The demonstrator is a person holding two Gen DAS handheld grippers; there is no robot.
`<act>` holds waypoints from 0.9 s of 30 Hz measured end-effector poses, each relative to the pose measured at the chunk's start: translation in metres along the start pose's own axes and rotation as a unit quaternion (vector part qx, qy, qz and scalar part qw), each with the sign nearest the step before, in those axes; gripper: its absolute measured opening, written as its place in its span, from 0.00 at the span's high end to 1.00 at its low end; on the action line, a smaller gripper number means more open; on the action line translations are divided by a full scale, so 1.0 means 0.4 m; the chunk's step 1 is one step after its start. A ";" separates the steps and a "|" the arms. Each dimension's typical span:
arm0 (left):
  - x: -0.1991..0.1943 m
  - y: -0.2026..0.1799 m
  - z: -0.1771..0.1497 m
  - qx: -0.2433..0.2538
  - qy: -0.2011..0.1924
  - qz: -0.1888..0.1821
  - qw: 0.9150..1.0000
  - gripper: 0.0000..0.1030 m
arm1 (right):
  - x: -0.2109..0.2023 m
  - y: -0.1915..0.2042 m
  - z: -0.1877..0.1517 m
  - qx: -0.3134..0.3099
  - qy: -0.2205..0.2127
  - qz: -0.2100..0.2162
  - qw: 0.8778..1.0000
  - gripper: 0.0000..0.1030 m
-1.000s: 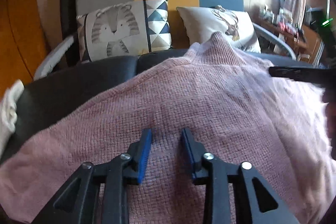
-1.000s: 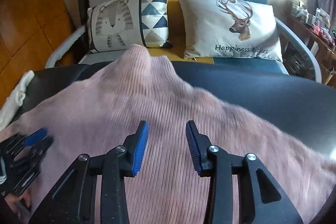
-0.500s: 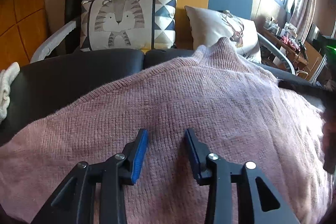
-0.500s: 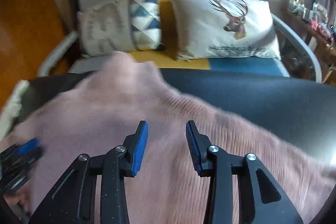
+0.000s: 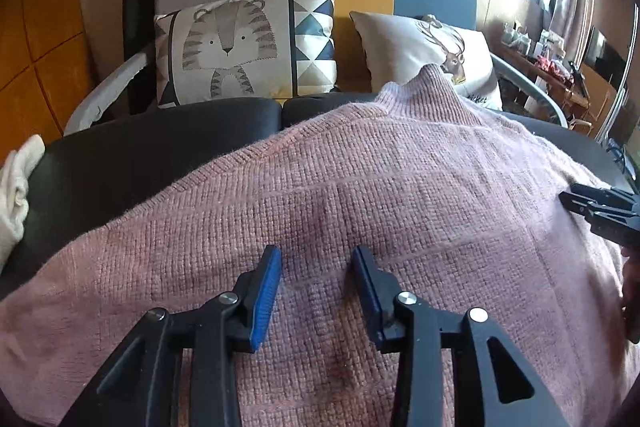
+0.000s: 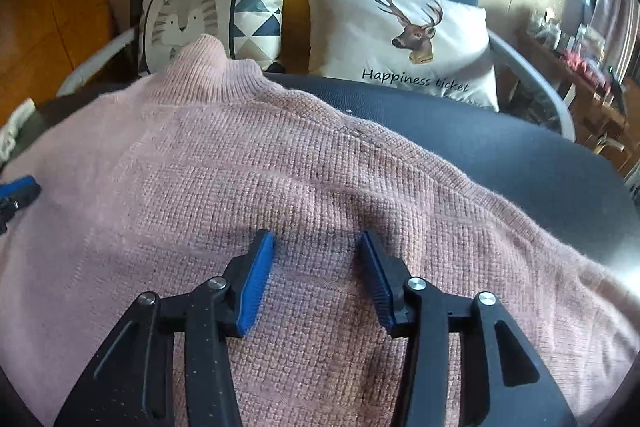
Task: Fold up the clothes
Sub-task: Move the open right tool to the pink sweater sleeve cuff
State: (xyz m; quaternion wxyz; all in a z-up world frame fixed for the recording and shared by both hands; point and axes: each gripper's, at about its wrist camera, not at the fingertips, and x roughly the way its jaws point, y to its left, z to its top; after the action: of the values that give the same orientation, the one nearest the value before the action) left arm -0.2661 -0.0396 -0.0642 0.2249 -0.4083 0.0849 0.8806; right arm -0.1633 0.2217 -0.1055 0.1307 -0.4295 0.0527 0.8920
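While both tongs point(image 5: 316, 253) point(image 6: 318, 239) widen empty over the sweater point(image 5: 360, 195), cushions point(image 6: 400, 39) lie beyond.

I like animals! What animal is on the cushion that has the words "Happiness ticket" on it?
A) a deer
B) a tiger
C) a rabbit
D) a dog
A: the white cushion on the sofa shows a brown antlered deer head above the words; the tiger is on the other cushion.
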 end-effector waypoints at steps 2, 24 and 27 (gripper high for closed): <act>-0.006 0.008 0.003 -0.007 0.009 -0.007 1.000 0.62 | -0.005 -0.024 0.005 0.021 0.015 0.031 0.999 0.50; -0.072 -0.017 -0.099 -0.019 -0.001 -0.022 1.000 0.56 | -0.353 -0.628 -0.315 0.363 -0.059 0.030 0.929 0.50; -0.070 -0.017 -0.098 -0.018 -0.003 -0.021 1.000 0.56 | -0.428 -0.769 -0.413 0.426 -0.057 -0.011 0.903 0.50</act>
State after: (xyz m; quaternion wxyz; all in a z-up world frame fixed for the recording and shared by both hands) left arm -0.2205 -0.0557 -0.0685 0.2366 -0.4117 0.0601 0.8780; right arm 0.1486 0.4508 -0.0698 0.3136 -0.2818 0.4153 0.8061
